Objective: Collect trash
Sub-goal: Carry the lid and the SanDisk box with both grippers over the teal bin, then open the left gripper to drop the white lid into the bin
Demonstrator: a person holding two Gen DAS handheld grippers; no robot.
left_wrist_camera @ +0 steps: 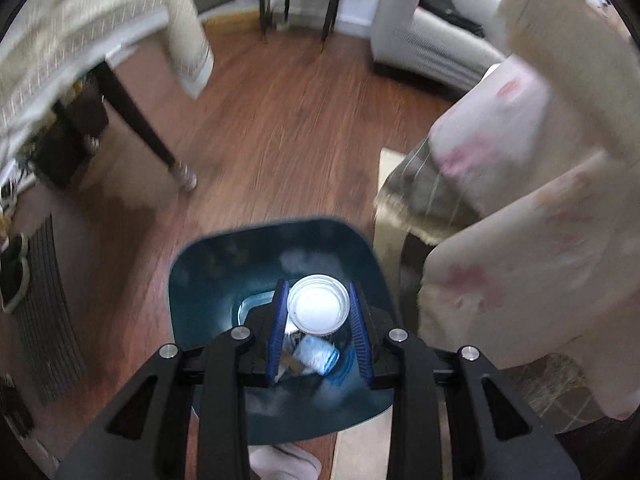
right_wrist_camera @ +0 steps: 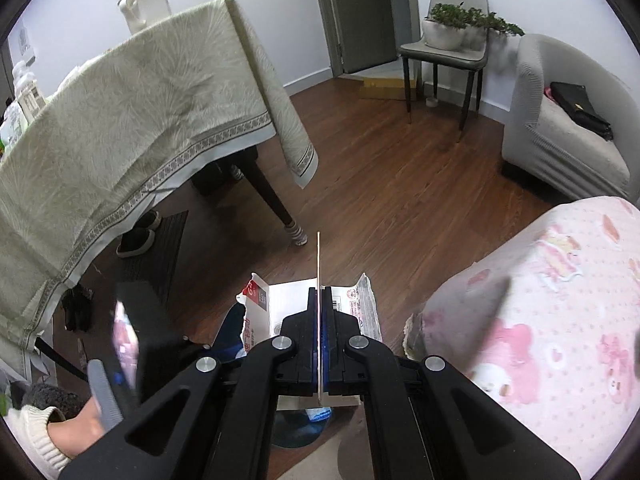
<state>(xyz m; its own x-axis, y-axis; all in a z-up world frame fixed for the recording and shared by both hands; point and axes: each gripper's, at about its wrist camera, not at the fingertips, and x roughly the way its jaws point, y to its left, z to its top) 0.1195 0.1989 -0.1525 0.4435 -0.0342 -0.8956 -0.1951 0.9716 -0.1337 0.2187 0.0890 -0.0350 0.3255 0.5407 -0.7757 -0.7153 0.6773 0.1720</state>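
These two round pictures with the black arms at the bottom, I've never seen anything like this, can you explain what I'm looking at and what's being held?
No robot here: a person carries a handheld two-finger gripper in each hand, and each gripper has a wide-angle camera looking along its jaws. That gives the round pictures.

The left gripper grips a clear plastic cup with a white bottom, held over a dark teal plastic trash bin on the wooden floor. Some wrappers already lie in the bin.

The right gripper is shut on a thin flat piece of cardboard, seen edge-on. Torn white printed packaging shows beneath it.

Around them: a table with a beige cloth, a grey chair with potted plants and a grey sofa.
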